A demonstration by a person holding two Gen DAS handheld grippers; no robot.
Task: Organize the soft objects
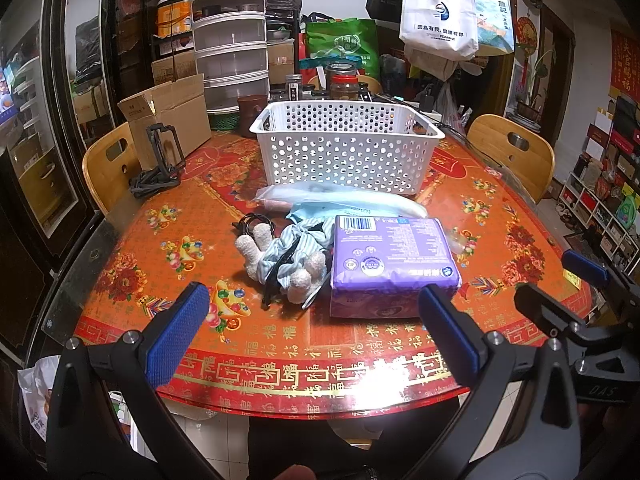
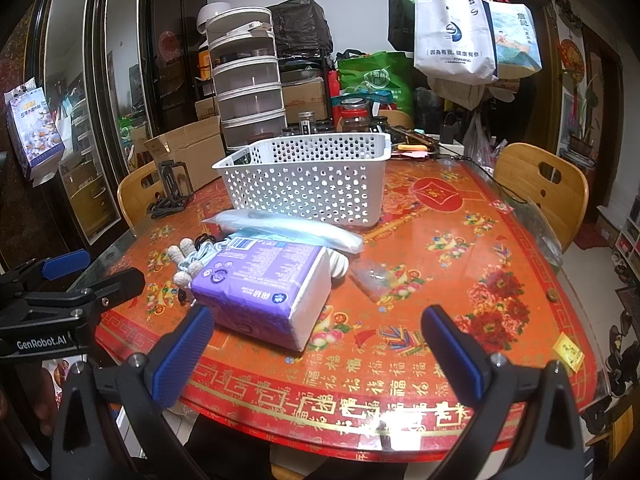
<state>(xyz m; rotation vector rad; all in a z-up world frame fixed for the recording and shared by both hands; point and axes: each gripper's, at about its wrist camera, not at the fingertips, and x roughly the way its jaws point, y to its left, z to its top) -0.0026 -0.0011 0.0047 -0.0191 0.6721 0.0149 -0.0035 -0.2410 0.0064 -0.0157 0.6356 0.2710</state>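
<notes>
The white perforated plastic basket (image 1: 347, 145) stands at the far middle of the round table (image 1: 132, 240), its inside hidden behind the near wall, so whether anything lies in it cannot be told. Just in front of it lies a long clear plastic bag holding something pale blue (image 1: 340, 200), contents hard to make out. Nearer sits the purple plastic-wrapped pack of tissues (image 1: 390, 258), touching a small plush toy in blue-striped cloth (image 1: 288, 258) on its left; the toy's head is tucked out of sight, and in the right wrist view the pack covers most of it. A black cord (image 1: 250, 222) lies beside the toy.

The left gripper (image 1: 314, 332) hovers over the near table edge with its blue-padded jaws wide apart, empty. The right gripper (image 2: 316, 354) hangs likewise, jaws spread and holding nothing.

The table wears a red and orange floral cloth under glass. Wooden chairs (image 1: 516, 152), a cardboard box (image 1: 168, 112), stacked containers, jars and hanging tote bags (image 1: 440, 12) crowd the room behind
</notes>
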